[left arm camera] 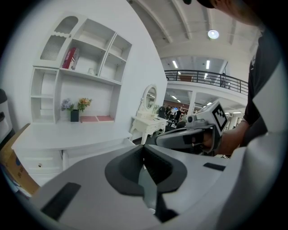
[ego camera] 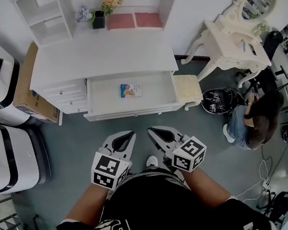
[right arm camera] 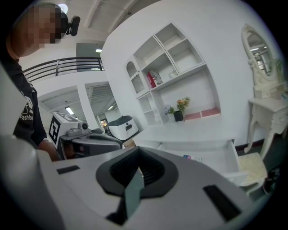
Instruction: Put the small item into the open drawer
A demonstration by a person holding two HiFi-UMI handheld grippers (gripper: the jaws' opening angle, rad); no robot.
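Head view: a small flat blue-and-white packet (ego camera: pixel 130 90) lies in the open white wooden drawer (ego camera: pixel 97 100) of the white desk (ego camera: pixel 99 59), well apart from the left gripper (ego camera: pixel 128 136) and right gripper (ego camera: pixel 153 130).

Left gripper view: its jaws are pressed together, empty.

Right gripper view: its jaws meet on nothing, with the packet in the drawer beyond.

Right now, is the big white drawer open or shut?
Open. The drawer is pulled out from under the desk, and from above you can see its inside, with a small item lying in it.
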